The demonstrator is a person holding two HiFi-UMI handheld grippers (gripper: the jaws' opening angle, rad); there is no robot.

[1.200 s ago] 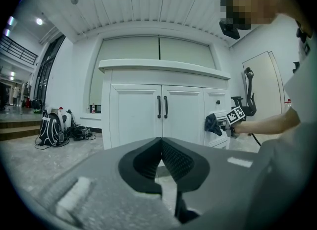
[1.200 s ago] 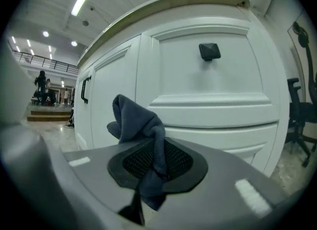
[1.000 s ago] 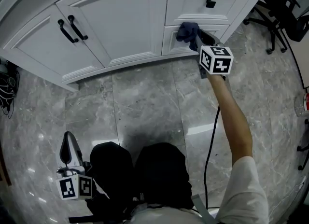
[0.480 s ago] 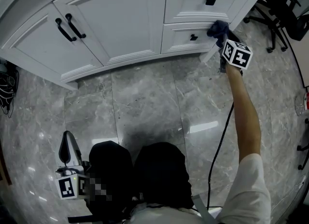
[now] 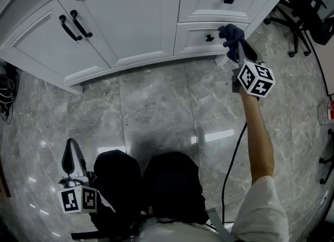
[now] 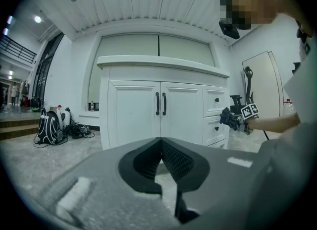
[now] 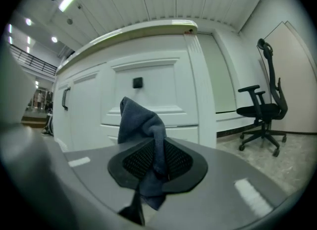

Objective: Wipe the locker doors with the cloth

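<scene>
While the right gripper (image 7: 157, 160) pinches the dark blue fabric cloth (image 7: 140, 121) by the white cabinet's shut lower drawer (image 5: 197, 38), the left gripper (image 6: 161, 149), jaws pressed together, hangs over grey marble floor (image 5: 156, 105).

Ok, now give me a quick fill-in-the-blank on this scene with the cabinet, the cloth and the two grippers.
1. The right gripper has its fingers shut on a dark ____ cloth.
2. The left gripper, fingers shut, holds ____.
3. Each cabinet door carries one long ____ handle.
Missing words: blue; nothing; black.
</scene>
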